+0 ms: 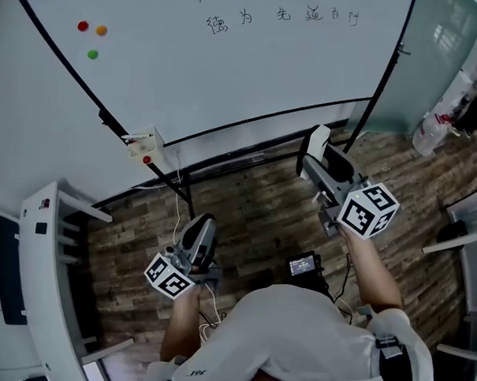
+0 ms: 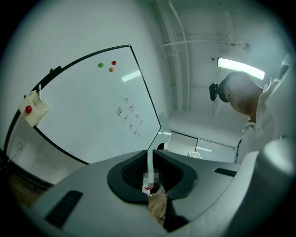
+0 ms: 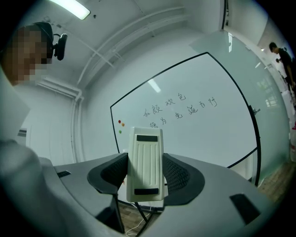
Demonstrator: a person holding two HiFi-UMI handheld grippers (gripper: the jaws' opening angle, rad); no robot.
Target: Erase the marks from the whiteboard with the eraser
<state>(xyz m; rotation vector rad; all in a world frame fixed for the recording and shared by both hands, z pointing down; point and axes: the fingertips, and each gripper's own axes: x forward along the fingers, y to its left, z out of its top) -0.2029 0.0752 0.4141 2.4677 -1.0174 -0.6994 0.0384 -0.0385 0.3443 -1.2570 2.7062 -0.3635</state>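
The whiteboard (image 1: 228,59) stands ahead of me, with two rows of handwritten marks (image 1: 278,15) near its top and three coloured magnets (image 1: 91,36) at its left. My right gripper (image 1: 311,153) is shut on a white ribbed eraser (image 3: 146,164), held upright below the board's lower edge. In the right gripper view the marks (image 3: 178,109) lie above the eraser. My left gripper (image 1: 205,224) hangs lower, over the floor, jaws closed together with nothing between them; its own view shows the whiteboard (image 2: 88,111) off to the left.
A small white tray box (image 1: 142,144) with a red button hangs on the board's lower frame. Black stand legs (image 1: 183,193) and cables run over the wooden floor (image 1: 253,218). A white shelf unit (image 1: 41,272) stands at the left; a glass wall (image 1: 442,52) is at the right.
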